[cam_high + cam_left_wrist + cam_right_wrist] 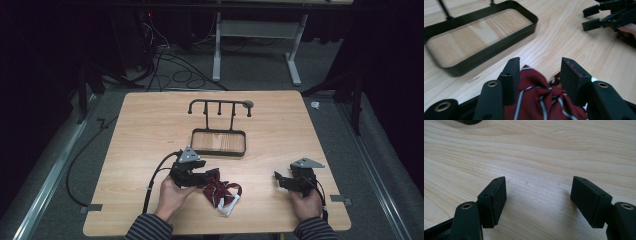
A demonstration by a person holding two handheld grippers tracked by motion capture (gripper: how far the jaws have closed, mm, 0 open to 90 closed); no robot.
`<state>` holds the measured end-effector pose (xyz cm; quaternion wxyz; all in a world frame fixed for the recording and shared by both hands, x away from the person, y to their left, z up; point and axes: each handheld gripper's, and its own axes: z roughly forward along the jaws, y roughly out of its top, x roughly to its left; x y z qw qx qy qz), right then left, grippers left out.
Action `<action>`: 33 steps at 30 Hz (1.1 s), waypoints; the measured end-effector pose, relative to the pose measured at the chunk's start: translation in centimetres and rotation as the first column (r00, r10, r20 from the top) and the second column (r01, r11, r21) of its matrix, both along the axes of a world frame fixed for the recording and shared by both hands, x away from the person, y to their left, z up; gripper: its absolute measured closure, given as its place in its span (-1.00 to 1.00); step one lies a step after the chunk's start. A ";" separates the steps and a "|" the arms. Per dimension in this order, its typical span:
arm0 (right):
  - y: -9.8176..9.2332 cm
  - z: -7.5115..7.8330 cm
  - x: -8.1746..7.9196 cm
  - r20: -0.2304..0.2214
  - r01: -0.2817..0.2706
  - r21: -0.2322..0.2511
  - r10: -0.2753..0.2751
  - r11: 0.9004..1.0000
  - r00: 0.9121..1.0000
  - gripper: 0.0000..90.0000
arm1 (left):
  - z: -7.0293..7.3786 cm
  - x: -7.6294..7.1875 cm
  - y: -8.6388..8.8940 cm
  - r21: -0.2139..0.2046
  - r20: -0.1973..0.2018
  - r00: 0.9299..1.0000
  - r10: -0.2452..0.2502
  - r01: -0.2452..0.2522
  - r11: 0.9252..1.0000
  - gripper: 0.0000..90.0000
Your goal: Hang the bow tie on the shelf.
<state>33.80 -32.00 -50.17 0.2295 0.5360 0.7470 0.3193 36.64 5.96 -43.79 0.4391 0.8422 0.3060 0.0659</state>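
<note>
A dark red cloth with thin striped lines [220, 189] lies bunched near the table's front edge, a white part [227, 207] at its near end. My left gripper [212, 175] is down over it. In the left gripper view the cloth [536, 97] sits between the two jaws of my left gripper [541, 61], which stand wide apart and do not squeeze it. My right gripper [278, 178] rests at the front right, apart from the cloth. Its jaws are open over bare wood [537, 185]. The left gripper view also catches the right gripper [589, 18] farther off.
A black wire tray [218, 154] with an upright rail of hooks [220, 102] stands in the middle of the wooden table [150, 125]. Its rim [491, 50] lies just beyond my left jaws. Cables and a desk frame are on the floor behind the table.
</note>
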 end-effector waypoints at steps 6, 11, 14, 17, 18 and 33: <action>0.0 0.0 0.0 0.002 0.000 0.000 0.000 1.000 1.000 -0.33 | -0.1 0.0 -1.8 0.016 -0.003 0.999 -0.046 0.046 0.999 0.14; 0.0 0.0 0.0 0.002 0.000 0.000 0.000 1.000 1.000 -0.33 | -0.6 0.0 -2.9 0.021 -0.018 0.998 -0.066 0.067 0.998 0.15; 0.0 0.0 0.0 0.002 -0.001 -0.001 0.001 1.000 1.000 -0.33 | -1.1 0.2 -3.4 0.023 -0.036 0.996 -0.077 0.078 0.997 0.16; -0.1 0.0 0.0 0.003 0.000 0.003 0.000 1.000 1.000 -0.33 | -1.6 0.2 -3.8 0.027 -0.048 0.995 -0.084 0.085 0.996 0.17; -0.1 0.0 0.0 0.003 0.000 0.003 0.000 1.000 1.000 -0.33 | -1.7 0.2 -4.0 0.031 -0.051 0.995 -0.087 0.089 0.996 0.18; -0.1 0.0 0.0 0.003 0.000 0.004 0.000 1.000 1.000 -0.33 | -3.7 -0.2 -5.6 0.123 -0.053 0.992 -0.110 0.116 0.986 0.23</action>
